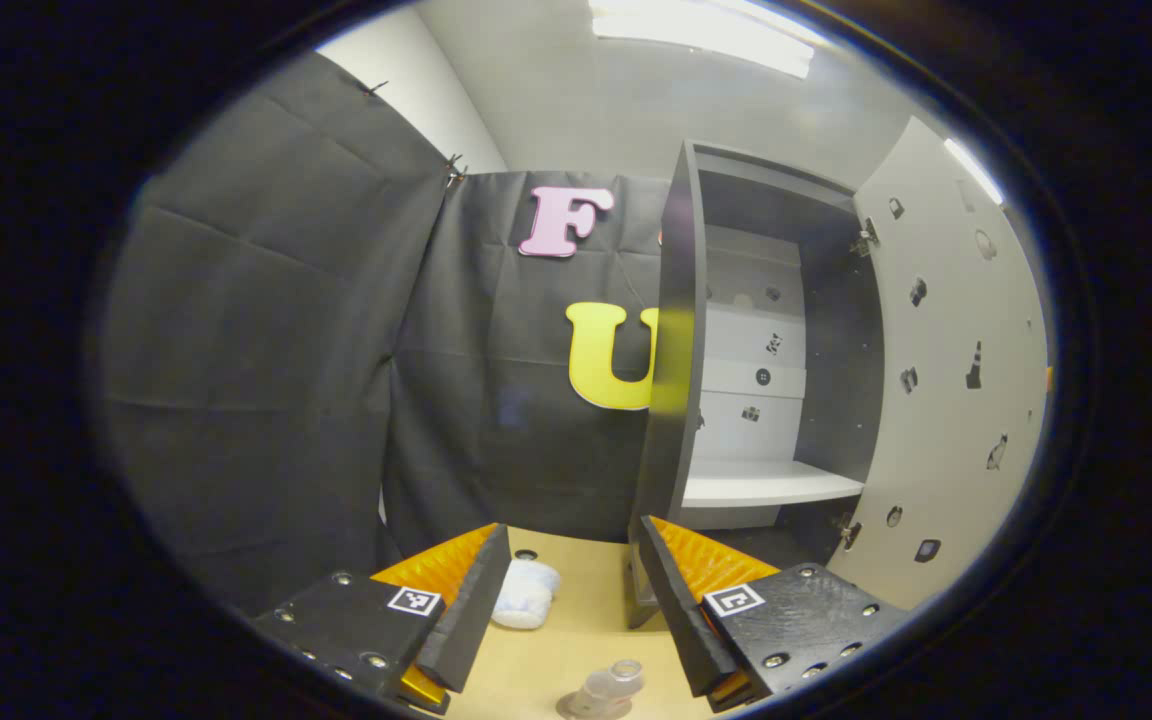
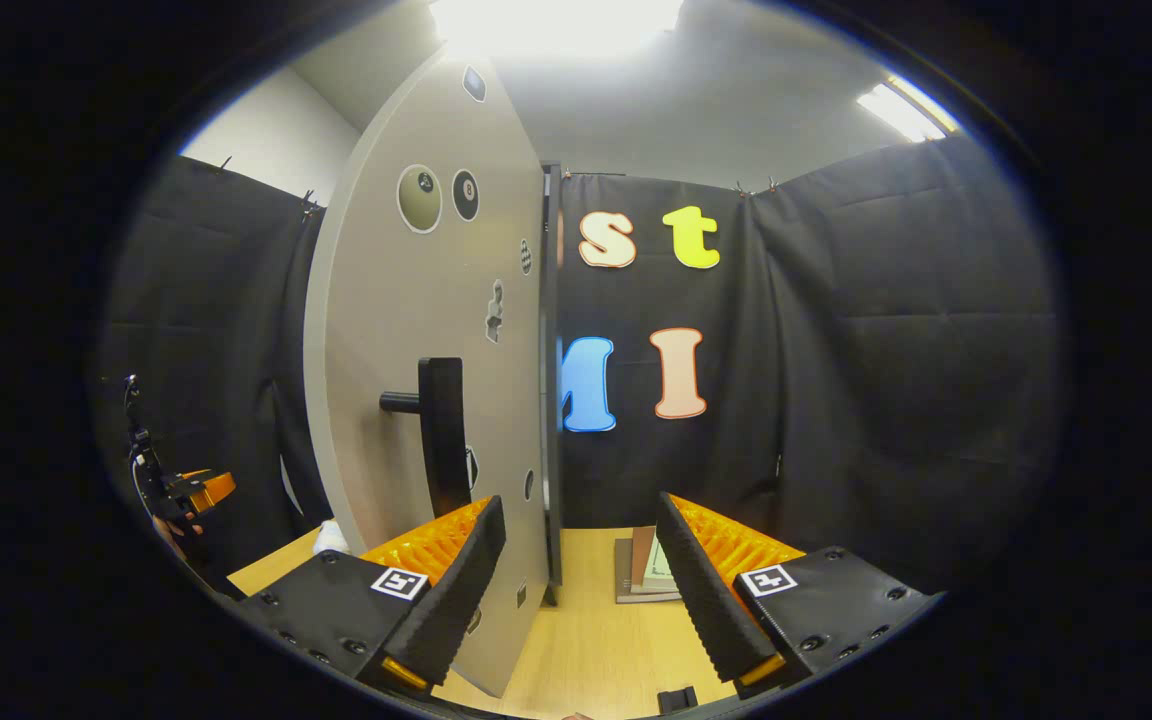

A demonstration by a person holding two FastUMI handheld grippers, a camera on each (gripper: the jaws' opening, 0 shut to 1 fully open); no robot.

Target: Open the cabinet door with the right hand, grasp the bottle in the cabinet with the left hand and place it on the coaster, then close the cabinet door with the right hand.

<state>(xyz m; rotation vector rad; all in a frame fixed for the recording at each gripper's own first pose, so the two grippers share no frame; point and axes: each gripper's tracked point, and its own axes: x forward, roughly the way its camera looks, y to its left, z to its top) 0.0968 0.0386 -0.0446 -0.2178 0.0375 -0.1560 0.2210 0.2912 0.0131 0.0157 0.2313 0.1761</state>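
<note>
On the pale wooden tabletop (image 1: 576,660), the small clear plastic bottle (image 1: 604,690) already stands below your left hand-held gripper (image 1: 566,600), jaws wide; light, slippery (grip mid-body). Your right hand-held gripper (image 2: 576,590), also wide, faces the open grey cabinet door's (image 2: 416,380) black handle (image 2: 441,430)

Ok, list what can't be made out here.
- Left gripper view: clear bottle cut by the lower edge; what it stands on is unclear.
- Left gripper view: white object half hidden behind a finger.
- Right gripper view: flat stack partly behind a finger, unidentifiable.
</note>
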